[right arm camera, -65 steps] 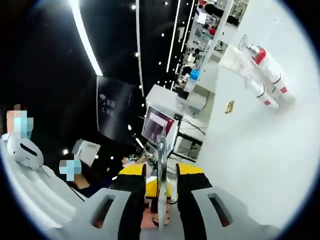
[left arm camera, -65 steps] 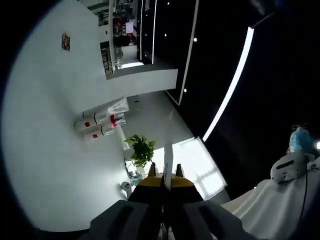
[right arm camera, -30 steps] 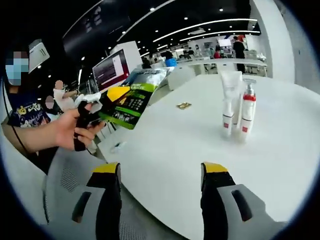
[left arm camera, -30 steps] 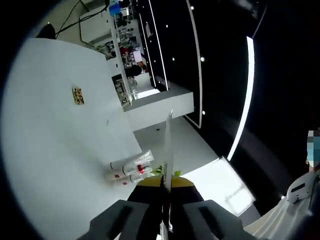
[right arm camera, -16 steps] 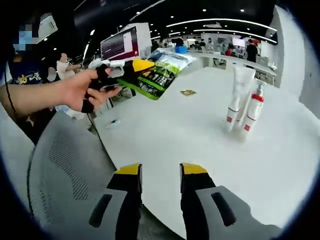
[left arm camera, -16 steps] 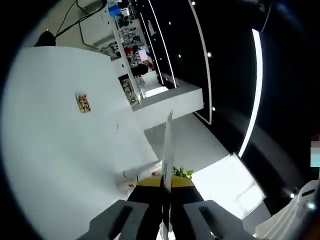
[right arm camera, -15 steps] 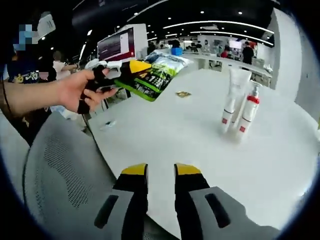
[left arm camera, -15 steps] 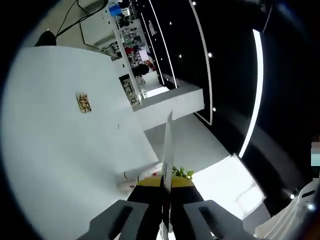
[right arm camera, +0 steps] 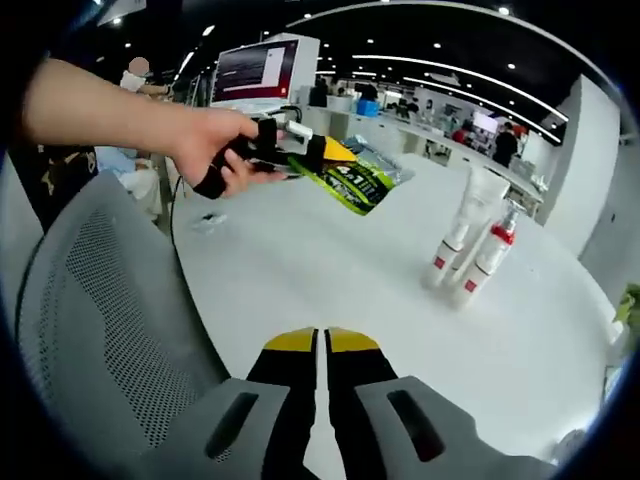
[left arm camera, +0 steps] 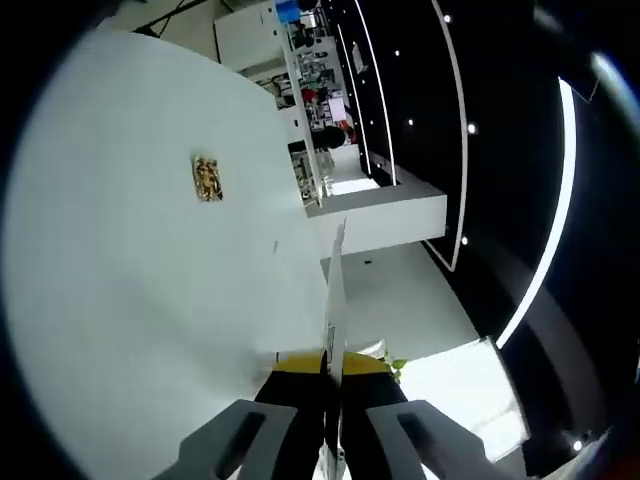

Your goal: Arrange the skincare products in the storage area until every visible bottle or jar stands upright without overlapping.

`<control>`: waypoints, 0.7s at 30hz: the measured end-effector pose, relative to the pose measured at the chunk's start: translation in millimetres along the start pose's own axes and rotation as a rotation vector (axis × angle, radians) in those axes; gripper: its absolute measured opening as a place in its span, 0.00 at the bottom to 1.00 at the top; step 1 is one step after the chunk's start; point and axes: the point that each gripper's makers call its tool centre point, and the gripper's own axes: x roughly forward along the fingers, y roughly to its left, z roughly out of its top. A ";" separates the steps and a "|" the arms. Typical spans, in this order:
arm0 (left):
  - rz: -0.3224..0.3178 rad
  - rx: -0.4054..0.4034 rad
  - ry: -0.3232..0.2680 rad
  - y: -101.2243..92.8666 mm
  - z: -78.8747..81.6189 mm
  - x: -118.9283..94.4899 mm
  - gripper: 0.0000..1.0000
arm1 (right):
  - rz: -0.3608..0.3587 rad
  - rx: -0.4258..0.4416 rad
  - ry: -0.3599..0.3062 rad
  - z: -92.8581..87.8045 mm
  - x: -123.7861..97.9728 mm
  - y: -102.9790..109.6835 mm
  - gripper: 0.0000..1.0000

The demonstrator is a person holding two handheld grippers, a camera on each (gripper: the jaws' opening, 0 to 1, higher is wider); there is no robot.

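While the bottles [right arm camera: 468,252] stand upright together on the bench [right arm camera: 330,270], they look light, smooth and tippy; grip mid-body. Right gripper [right arm camera: 324,343] fingers are closed, empty. Left gripper [left arm camera: 333,362] pinches a thin green pouch [right arm camera: 360,180].

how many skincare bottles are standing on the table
3, clustered upright at the table's far right: a tall white tube, a red-collared pump bottle, and one partly hidden behind. More may be hidden.

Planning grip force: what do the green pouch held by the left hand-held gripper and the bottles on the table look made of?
The green pouch looks like glossy plastic film: it creases and reflects light. The bottles look like smooth white plastic, one with a red collar; glass cannot be ruled out.
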 end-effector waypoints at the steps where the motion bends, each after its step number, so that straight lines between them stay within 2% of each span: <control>1: 0.019 -0.001 0.011 5.4 -0.8 3.8 0.02 | 0.019 -0.037 0.010 -1.8 0.4 3.2 0.03; 4: 0.069 -0.005 0.039 15.3 -5.6 16.0 0.02 | 0.040 -0.108 0.029 -5.7 2.5 10.2 0.09; 6: 0.078 -0.006 0.049 18.2 -9.5 24.5 0.02 | 0.054 -0.095 0.021 -4.4 2.2 12.0 0.11; 8: 0.080 -0.005 0.059 17.8 -14.0 30.8 0.02 | 0.062 -0.029 0.022 -4.0 2.5 11.9 0.13; 10: 0.097 -0.009 0.074 20.6 -16.4 38.1 0.02 | 0.059 -0.005 0.028 -6.0 3.5 9.5 0.16; 13: 0.140 0.013 0.096 30.8 -15.2 47.7 0.02 | 0.058 0.002 0.031 -6.7 3.3 8.5 0.14; 14: 0.145 0.015 0.101 27.9 -22.3 49.2 0.02 | 0.058 0.002 0.031 -6.7 3.4 8.7 0.14; 18: 0.190 0.080 0.110 32.9 -28.8 54.3 0.02 | 0.056 -0.008 0.037 -8.2 3.8 8.7 0.13; 21: 0.202 0.081 0.129 36.2 -34.4 59.5 0.02 | 0.051 -0.005 0.040 -8.7 4.2 7.4 0.16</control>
